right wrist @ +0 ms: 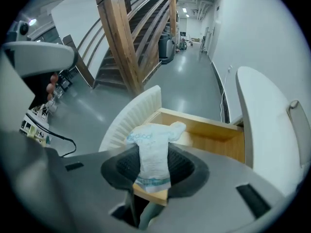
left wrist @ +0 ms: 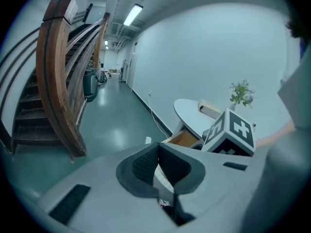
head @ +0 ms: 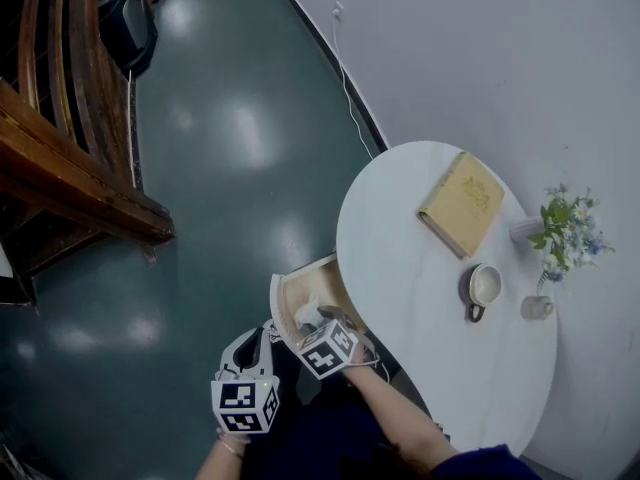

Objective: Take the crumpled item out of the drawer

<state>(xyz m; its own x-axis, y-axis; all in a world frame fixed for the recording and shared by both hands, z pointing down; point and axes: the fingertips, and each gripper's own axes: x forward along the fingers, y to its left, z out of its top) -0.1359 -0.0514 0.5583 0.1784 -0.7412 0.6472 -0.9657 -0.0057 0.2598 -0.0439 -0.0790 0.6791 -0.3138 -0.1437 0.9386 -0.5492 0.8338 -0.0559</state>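
The crumpled item (right wrist: 148, 140) is a white packet with blue print. My right gripper (right wrist: 153, 165) is shut on it, and its top sticks up above the pads. It hangs over the open drawer (right wrist: 209, 130), whose wooden inside and ribbed white front show below. In the head view the right gripper (head: 313, 321) reaches into the drawer (head: 292, 298) at the left edge of the round white table (head: 430, 358). My left gripper (head: 247, 347) hovers left of the drawer over the floor. Its pads meet with nothing between them (left wrist: 156, 166).
On the table lie a tan book (head: 462, 203), a cup (head: 484, 286), a small glass (head: 537, 308) and a vase of flowers (head: 565, 230). A wooden staircase (head: 70, 158) rises at the left over a glossy green floor. A white wall runs behind the table.
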